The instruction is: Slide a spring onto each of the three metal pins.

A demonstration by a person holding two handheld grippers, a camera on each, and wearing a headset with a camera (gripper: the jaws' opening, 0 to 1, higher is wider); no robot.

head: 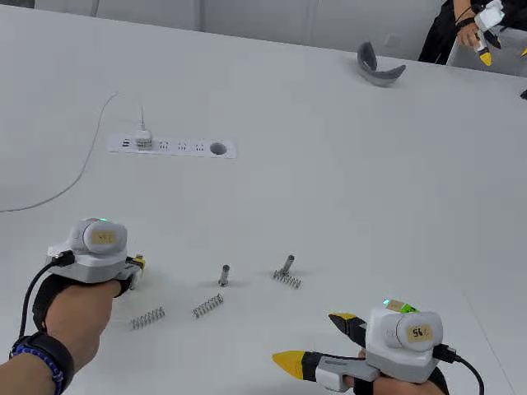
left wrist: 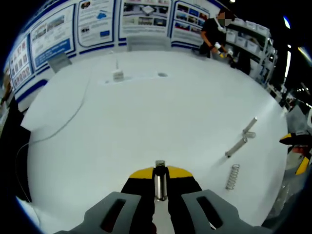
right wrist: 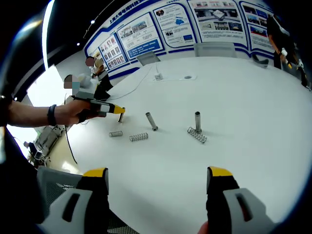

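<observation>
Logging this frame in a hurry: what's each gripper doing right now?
Left gripper: closed on a metal pin.
Right gripper: open, holding nothing.

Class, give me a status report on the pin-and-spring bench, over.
Left gripper shut on one pin; right gripper open. Two pins standing on table, three springs loose, none fitted. Nothing in the way.
</observation>
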